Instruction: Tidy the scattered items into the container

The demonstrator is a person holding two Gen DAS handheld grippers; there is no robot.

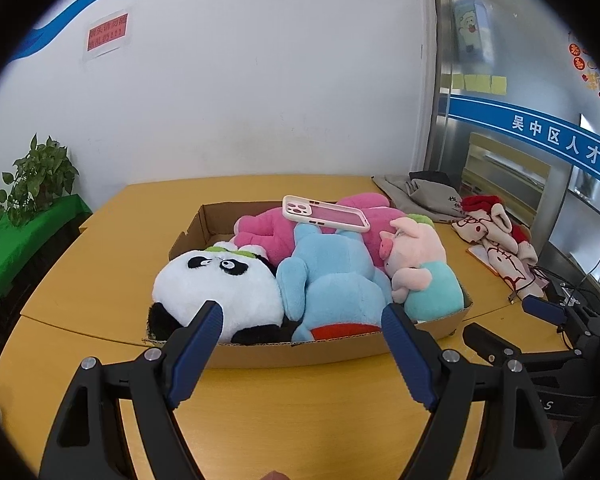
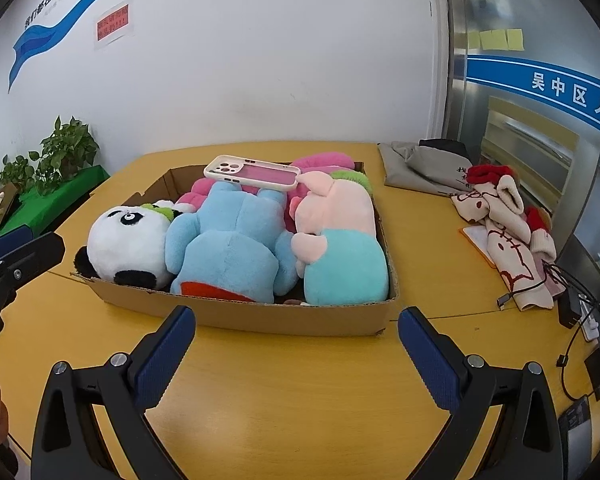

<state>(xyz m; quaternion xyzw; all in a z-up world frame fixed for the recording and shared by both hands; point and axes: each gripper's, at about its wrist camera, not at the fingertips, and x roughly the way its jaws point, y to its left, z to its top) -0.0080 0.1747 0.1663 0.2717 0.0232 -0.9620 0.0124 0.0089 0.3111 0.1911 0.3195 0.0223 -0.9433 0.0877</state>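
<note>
The left gripper point(image 1: 302, 320) is hovering spread and holding nothing, its pads framing the near wall of the cardboard box point(image 1: 300, 350), likely because nothing is left for it to carry. The right gripper point(image 2: 296, 330) is likewise standing wide and bare over the desk point(image 2: 280, 392), just short of that same near wall.

Inside the box, the panda plush point(image 1: 220, 288) is filling the near-left corner, the blue plush point(image 1: 336, 276) is lying along the middle, and the pig plush point(image 1: 420, 268) is leaning at the near-right corner, wedged so each props the other. The pink plush point(image 1: 260, 228) is sitting behind them, and the phone case point(image 1: 326, 214) is resting on top, probably laid last. Clothing point(image 1: 496, 236) is lying heaped near the desk's right edge, outside the box.
</note>
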